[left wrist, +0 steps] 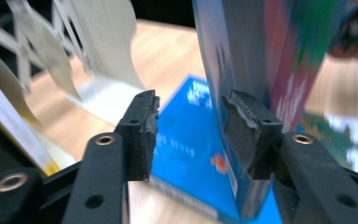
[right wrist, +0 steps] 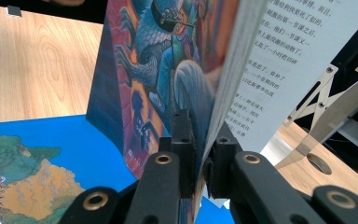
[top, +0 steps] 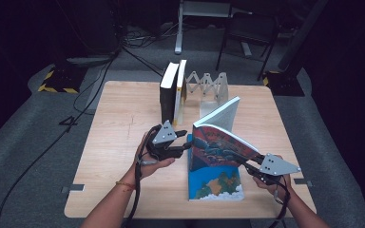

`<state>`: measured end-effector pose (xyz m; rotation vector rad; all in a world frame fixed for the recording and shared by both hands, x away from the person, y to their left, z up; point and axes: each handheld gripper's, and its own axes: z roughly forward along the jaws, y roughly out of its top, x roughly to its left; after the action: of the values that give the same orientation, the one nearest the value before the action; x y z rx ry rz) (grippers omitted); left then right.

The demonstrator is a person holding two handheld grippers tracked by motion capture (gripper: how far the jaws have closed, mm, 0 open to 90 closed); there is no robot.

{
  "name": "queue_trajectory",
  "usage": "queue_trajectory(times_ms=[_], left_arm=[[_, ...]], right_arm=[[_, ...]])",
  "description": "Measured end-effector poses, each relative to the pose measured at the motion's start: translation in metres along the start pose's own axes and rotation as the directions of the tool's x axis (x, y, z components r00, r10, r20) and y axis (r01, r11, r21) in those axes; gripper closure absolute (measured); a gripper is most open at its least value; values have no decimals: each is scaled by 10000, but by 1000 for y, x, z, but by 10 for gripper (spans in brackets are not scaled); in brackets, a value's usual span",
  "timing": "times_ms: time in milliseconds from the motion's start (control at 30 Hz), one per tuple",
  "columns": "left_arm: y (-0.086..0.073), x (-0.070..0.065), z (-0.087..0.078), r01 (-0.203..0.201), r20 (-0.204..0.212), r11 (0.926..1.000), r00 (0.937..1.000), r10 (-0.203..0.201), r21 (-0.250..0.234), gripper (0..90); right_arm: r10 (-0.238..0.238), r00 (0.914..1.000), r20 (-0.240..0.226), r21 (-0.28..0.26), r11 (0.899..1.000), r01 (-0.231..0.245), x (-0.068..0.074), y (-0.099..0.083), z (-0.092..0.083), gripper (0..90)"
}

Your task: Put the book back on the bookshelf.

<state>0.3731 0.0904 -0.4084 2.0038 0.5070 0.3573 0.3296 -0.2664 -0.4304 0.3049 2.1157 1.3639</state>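
A book with a colourful illustrated cover [top: 221, 142] stands partly open on the table, its white pages fanned upward. My right gripper [top: 246, 165] is shut on its front cover and a few pages at the lower right edge; the right gripper view has the jaws [right wrist: 200, 140] clamped on that cover [right wrist: 163, 60]. A blue book [top: 216, 185] lies flat beneath it. My left gripper [top: 186, 140] is at the colourful book's spine side, open. Its jaws [left wrist: 189, 135] stand apart over the blue book [left wrist: 186, 140], with the upright book's spine [left wrist: 261, 51] by the right pad.
Two books [top: 173, 92] stand upright at the table's back, beside a white folding accordion rack [top: 209, 88]. The wooden table [top: 119, 128] has bare room at left and front left. Cables and chair legs lie on the dark floor behind.
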Motion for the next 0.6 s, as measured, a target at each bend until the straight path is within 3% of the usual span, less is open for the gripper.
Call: queue_trajectory(times_ms=[233, 400, 600], left_arm=[[-32, -5, 10, 324, 400, 9974, 9986, -350, 646, 515], [-43, -9, 13, 158, 705, 9934, 9972, -239, 1136, 467], [-55, -28, 28, -132, 1081, 9837, 9941, -64, 1795, 447]], right_arm=[[14, 10000, -57, 3, 10000, -14, 1, -1, -1, 839], [-12, 10000, -67, -6, 10000, 12, 2, -2, -3, 838], [-71, 9999, -92, -21, 10000, 71, 2, -2, -3, 838]])
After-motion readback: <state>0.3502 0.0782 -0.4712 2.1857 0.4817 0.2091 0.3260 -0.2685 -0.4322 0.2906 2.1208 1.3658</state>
